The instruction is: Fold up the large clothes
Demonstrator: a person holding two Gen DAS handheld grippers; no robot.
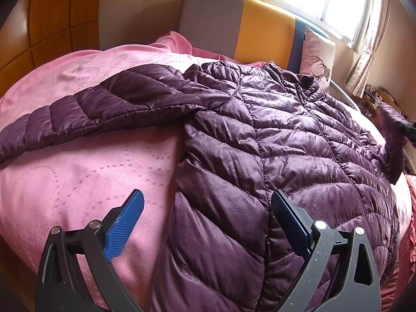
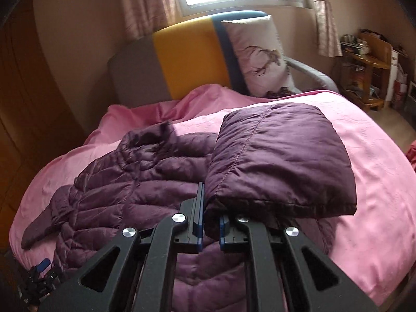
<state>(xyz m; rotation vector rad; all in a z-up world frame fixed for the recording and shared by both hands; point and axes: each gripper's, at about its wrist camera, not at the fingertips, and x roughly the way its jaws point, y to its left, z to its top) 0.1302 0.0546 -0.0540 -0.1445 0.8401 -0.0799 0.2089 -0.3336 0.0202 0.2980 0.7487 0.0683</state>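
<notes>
Jaws of our right gripper point(image 2: 209, 223) are clamped on the sleeve point(image 2: 280, 161) at frame centre, the left gripper point(image 1: 208, 205) gapes empty over the jacket point(image 1: 273, 143) on the bed point(image 1: 78, 161); next, we'd lay it across the chest.

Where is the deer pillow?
In the right wrist view, the pillow leans upright against the headboard under the window, beyond the jacket.
</notes>
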